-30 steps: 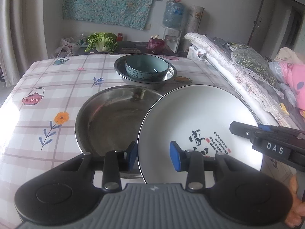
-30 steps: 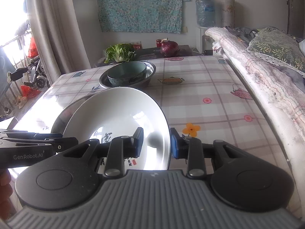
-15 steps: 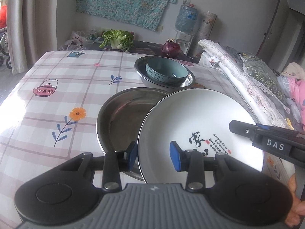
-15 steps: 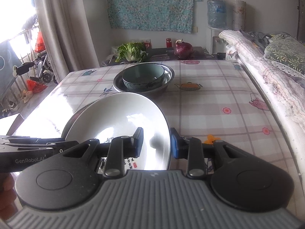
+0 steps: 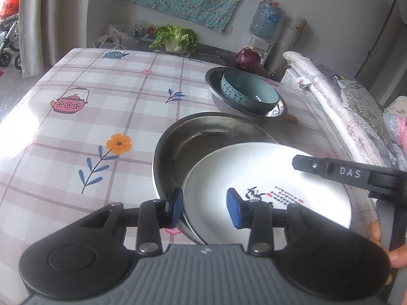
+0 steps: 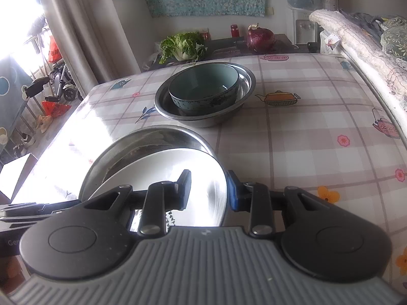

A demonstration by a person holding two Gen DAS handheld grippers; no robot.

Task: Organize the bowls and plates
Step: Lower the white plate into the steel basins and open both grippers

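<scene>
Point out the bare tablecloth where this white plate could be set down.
Widest bare patch: left of the steel pan, around the orange flower and pink teapot print. Also right of the steel basin, by the orange teapot print. Crowded: pan to basin.

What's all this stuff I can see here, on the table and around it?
plate: one, white with dark writing, tilted over the near metal pan, gripped at both edges
metal pans: two, silver; near one under the plate, far one behind it
bowl: one, blue-green, inside the far pan
tablecloth: one, pink check with teapots and flowers
cabbage: one, green, beyond the table
red cabbage: one, purple, beyond the table
water bottle: one, blue, by the wall
left claw: on the plate's left rim
right claw: on its right rim
</scene>
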